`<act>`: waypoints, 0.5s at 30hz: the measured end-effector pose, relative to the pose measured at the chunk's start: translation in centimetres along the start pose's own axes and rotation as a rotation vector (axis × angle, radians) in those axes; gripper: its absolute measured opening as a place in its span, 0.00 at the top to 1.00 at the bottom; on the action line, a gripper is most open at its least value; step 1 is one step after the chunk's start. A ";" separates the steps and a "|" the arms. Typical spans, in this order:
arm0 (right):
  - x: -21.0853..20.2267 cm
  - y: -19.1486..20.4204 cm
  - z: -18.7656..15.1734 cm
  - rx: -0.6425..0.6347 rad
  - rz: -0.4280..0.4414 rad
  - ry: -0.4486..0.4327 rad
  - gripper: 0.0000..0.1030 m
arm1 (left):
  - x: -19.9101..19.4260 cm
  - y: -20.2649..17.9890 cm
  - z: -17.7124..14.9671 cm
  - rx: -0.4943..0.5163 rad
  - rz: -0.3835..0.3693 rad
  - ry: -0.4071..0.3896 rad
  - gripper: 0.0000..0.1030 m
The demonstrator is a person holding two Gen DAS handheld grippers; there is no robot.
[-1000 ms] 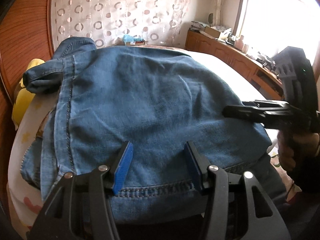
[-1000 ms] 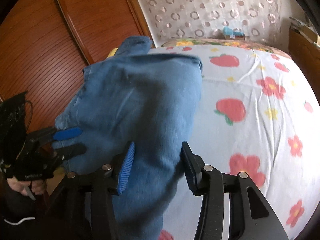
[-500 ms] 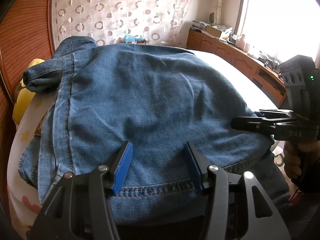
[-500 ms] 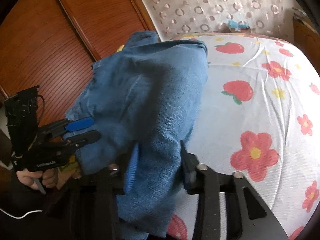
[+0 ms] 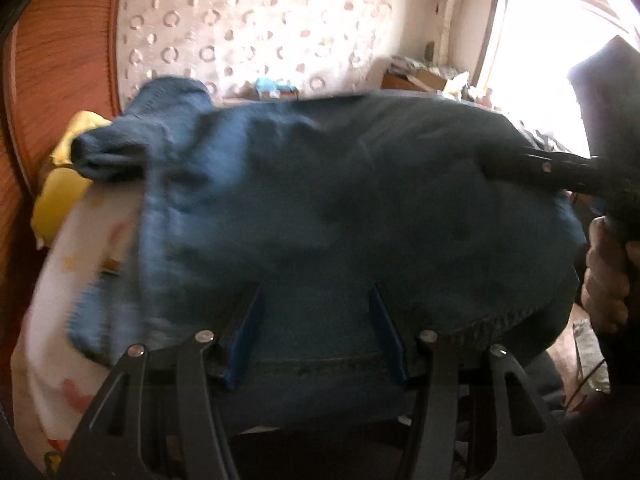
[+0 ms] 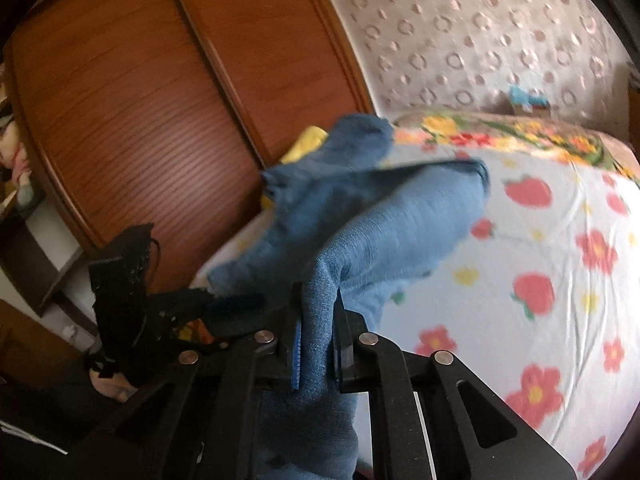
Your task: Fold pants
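right gripper (image 6: 318, 344) clamped on jeans (image 6: 360, 232) edge, left gripper (image 5: 316, 320) spread wide, floral bedsheet (image 6: 560, 280) rightward

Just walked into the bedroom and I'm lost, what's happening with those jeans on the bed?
A person is folding a pair of blue jeans on the strawberry-print bed sheet, using a handheld gripper in each hand. The right gripper is shut on a fold of denim and holds that edge raised off the bed. The left gripper is open, its fingers spread over the hem end. The pictures are blurred with motion, so finer detail is hard to tell.
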State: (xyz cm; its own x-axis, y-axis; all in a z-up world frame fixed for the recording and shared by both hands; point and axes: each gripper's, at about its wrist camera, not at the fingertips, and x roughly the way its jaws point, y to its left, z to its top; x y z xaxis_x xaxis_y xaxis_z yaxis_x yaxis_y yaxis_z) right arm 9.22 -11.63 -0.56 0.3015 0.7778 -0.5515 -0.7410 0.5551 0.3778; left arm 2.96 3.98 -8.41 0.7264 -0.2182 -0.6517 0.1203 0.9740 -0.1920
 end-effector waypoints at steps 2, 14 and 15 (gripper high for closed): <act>0.7 1.0 1.0 -0.023 0.010 -0.003 0.92 | -1.7 0.9 0.4 -0.010 0.014 -0.031 0.48; 12.2 9.1 5.7 -0.137 0.131 0.080 0.93 | -10.4 8.8 0.5 -0.116 0.193 -0.172 0.48; 13.0 9.4 5.5 -0.139 0.136 0.095 0.93 | -10.6 9.3 0.4 -0.124 0.208 -0.175 0.48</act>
State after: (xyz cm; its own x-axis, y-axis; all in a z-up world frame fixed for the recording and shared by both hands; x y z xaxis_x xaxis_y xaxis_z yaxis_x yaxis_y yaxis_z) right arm 9.46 5.28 -0.08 0.1400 0.8078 -0.5726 -0.8488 0.3957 0.3507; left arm -3.39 15.37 -2.99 0.8336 0.0095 -0.5523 -0.1193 0.9794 -0.1632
